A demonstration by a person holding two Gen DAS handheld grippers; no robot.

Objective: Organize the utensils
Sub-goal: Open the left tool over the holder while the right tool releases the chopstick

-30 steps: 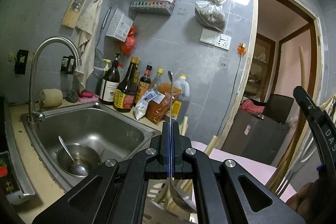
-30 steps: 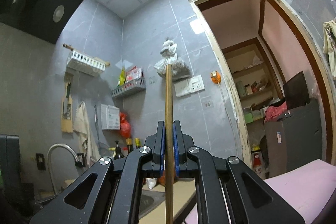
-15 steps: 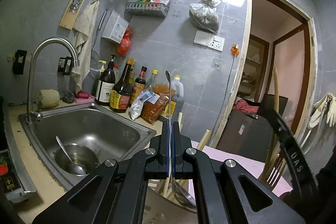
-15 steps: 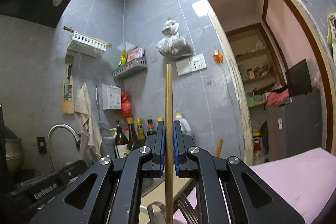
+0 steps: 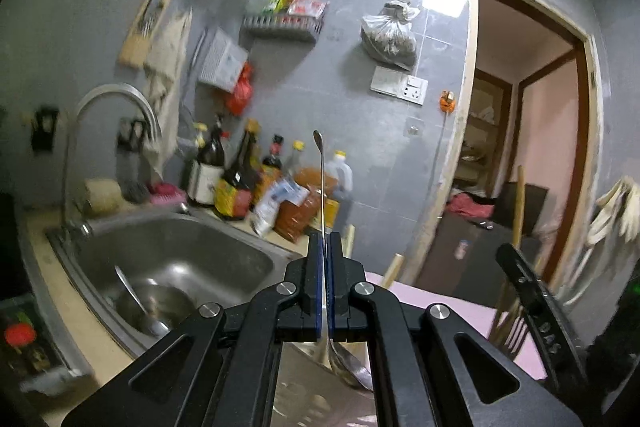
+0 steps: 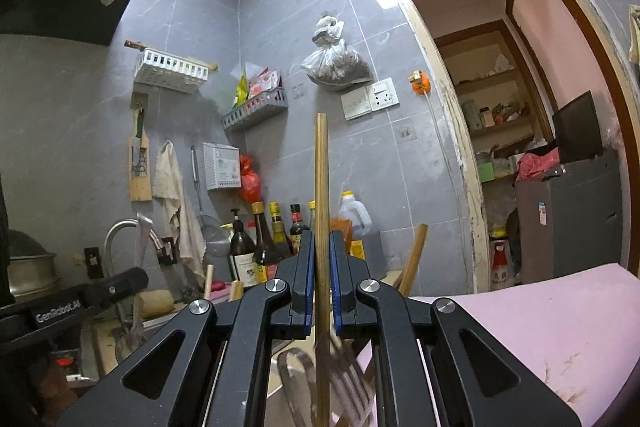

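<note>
Left wrist view: the left gripper (image 5: 324, 247) has its fingers (image 5: 313, 267) pressed tight on the thin handle of a metal spoon (image 5: 321, 195). The handle stands upright above the fingers, and the bowl hangs below them, near the camera. To the left lies a steel sink (image 5: 172, 263) holding a bowl with another spoon (image 5: 132, 293) in it, and sauce bottles (image 5: 236, 187) stand on the bench at the far wall. At the right edge the right gripper (image 5: 532, 303) shows, with fork tines (image 5: 516, 335) beside it over a pink surface (image 5: 452, 307).

Right wrist view: the right gripper (image 6: 322, 247) has its fingers (image 6: 306, 275) closed on a long wooden stick (image 6: 321, 195), a utensil handle that rises upright between them. Below the fingers, blurred metal utensils (image 6: 320, 379) crowd together. Another wooden handle (image 6: 414, 259) leans just to the right.
</note>
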